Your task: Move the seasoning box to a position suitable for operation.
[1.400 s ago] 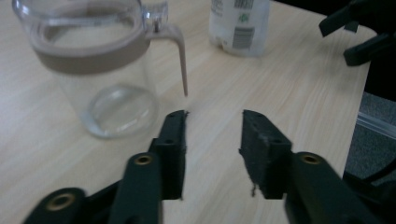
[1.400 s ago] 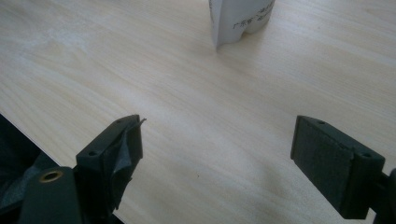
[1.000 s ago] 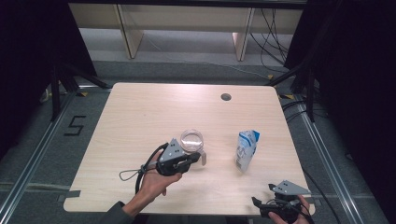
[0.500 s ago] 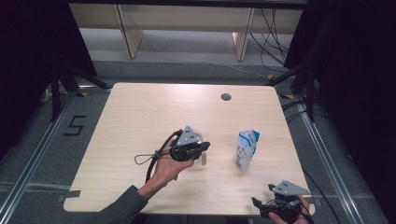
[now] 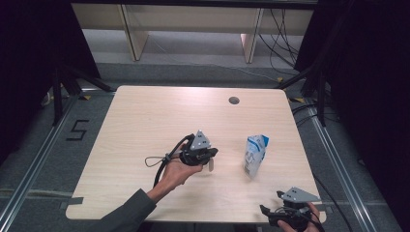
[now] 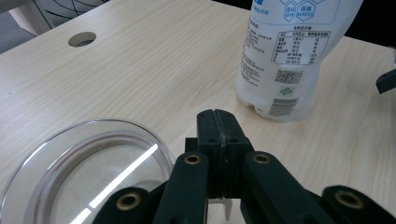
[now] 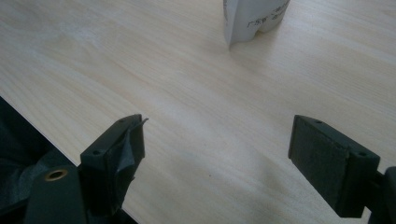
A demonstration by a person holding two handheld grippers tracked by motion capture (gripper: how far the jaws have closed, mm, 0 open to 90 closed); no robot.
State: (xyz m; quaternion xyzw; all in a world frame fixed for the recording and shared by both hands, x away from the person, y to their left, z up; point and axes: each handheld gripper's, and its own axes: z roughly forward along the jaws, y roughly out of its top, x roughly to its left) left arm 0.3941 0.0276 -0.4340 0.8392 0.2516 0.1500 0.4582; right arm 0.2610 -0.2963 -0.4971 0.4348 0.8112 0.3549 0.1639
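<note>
A clear round dish [image 6: 79, 172] lies on the wooden table [image 5: 145, 121], just left of my left gripper's jaws in the left gripper view. My left gripper [image 5: 212, 152] [image 6: 217, 114] hovers over the dish, jaws pressed together with nothing seen between them. In the high view it covers the dish. A white-and-blue pouch [image 5: 255, 155] [image 6: 289, 56] [image 7: 254, 16] stands upright to the right of it. My right gripper [image 5: 270, 212] [image 7: 217, 144] rests at the table's front right edge, open, with bare wood between its jaws.
A round cable hole [image 5: 234, 100] [image 6: 82, 38] sits near the table's far edge. The left gripper's cable [image 5: 154, 162] loops on the table to the left of the hand. Shelving legs and cables stand on the floor behind the table.
My left hand has moved right and a little away from the person, so the gripper now covers the clear dish in the high view. The right gripper and pouch have not moved.
</note>
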